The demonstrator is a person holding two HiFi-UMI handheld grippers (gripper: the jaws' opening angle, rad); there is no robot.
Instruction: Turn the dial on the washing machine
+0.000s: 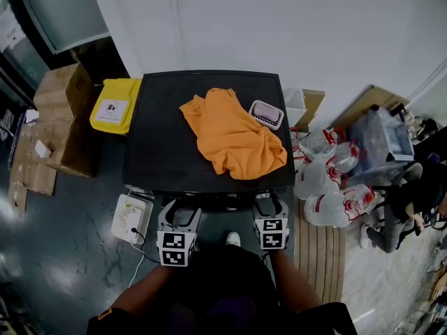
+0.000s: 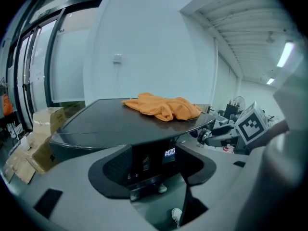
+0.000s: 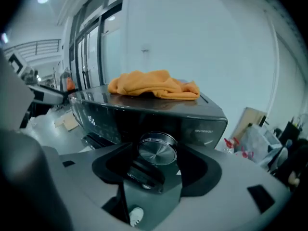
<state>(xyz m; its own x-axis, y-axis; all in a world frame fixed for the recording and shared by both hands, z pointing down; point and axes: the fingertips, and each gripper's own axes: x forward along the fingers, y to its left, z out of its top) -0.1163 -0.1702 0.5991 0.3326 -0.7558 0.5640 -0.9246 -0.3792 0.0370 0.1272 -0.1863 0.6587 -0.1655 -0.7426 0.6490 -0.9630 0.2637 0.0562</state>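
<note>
The silver dial [image 3: 158, 150] sits on the dark front panel of the washing machine [image 1: 167, 138]. My right gripper [image 3: 158, 160] stands round it with a jaw against each side of its rim, shut on it. In the head view the right gripper [image 1: 269, 202] is at the machine's front edge, right of centre, and hides the dial. My left gripper [image 1: 180, 208] hangs at the front edge left of centre. In its own view the left gripper [image 2: 154, 162] is open and holds nothing, facing the lit display [image 2: 169, 152]. An orange cloth [image 1: 234, 135] lies on the lid.
A small pink-and-white tray [image 1: 266, 114] lies on the lid beside the cloth. A yellow bin [image 1: 115, 105] and cardboard boxes [image 1: 59, 117] stand to the left. A white box [image 1: 130, 218] sits on the floor. Plastic jugs [image 1: 328, 180] and a seated person [image 1: 412, 201] are at the right.
</note>
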